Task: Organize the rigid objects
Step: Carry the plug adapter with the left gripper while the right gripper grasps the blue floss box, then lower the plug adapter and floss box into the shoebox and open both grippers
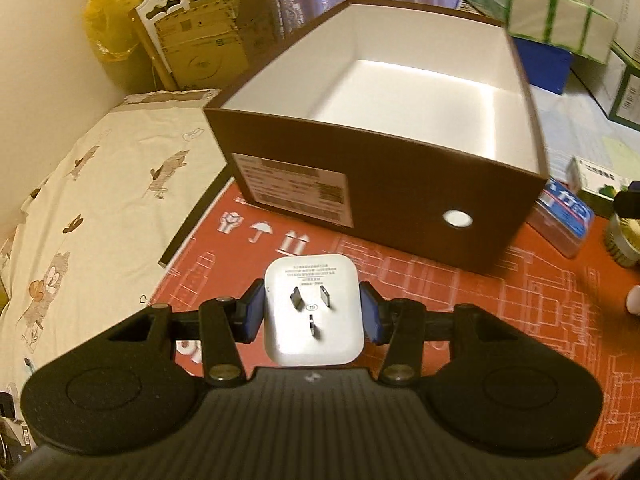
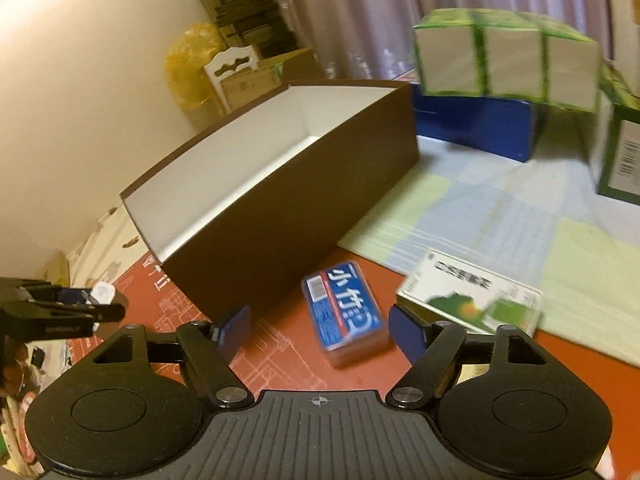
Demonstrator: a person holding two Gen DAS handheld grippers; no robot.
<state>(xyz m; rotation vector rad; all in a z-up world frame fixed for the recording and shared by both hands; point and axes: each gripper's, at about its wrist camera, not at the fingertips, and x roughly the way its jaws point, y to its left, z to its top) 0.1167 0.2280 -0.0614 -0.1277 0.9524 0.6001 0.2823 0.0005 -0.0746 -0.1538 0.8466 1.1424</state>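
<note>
Your left gripper (image 1: 314,312) fingers clamp the white plug adapter (image 1: 314,308) by its sides, prongs facing the camera, short of the brown box (image 1: 384,196). Your right gripper (image 2: 320,330) fingers stand apart astride the blue card box (image 2: 346,316) lying on the red bench (image 2: 280,356) beside that box, pads not touching it.

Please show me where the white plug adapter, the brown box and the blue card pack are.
white plug adapter (image 1: 314,310), left wrist view, pronged face.
brown box (image 1: 404,200), left wrist view, near outer wall.
blue card pack (image 2: 346,312), right wrist view, printed top.

Cream wall (image 2: 80,80), mauve curtains (image 2: 360,20), white carved chair back (image 1: 162,10), cartoon-print cloth (image 1: 100,200), warm dim light.
</note>
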